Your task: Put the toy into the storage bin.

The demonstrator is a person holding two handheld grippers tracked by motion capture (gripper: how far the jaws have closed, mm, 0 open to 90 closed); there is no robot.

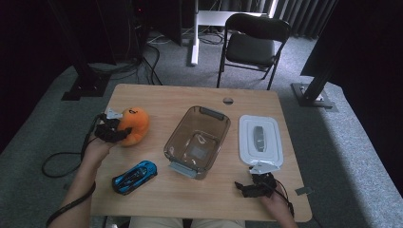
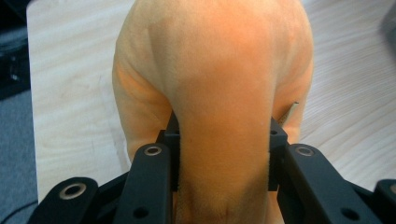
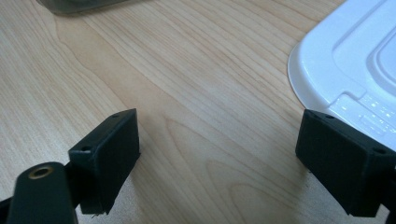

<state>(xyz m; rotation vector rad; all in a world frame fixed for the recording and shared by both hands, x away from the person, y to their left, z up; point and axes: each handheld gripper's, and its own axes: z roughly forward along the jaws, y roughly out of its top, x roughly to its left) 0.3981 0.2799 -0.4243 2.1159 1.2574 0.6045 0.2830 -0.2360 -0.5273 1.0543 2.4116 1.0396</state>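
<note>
The right tongs [image 1: 248, 186] rest at the near right edge of the bench [image 1: 157, 97], jaws spread wide with bare wood between them, just short of the white lid [image 1: 259, 138]. Farther left, the left tongs [image 1: 110, 129] are clamped on the orange soft toy [image 2: 219, 70], the pads pressing into its plush from both sides at the bench's left edge. No readable writing shows on anything here.
</note>
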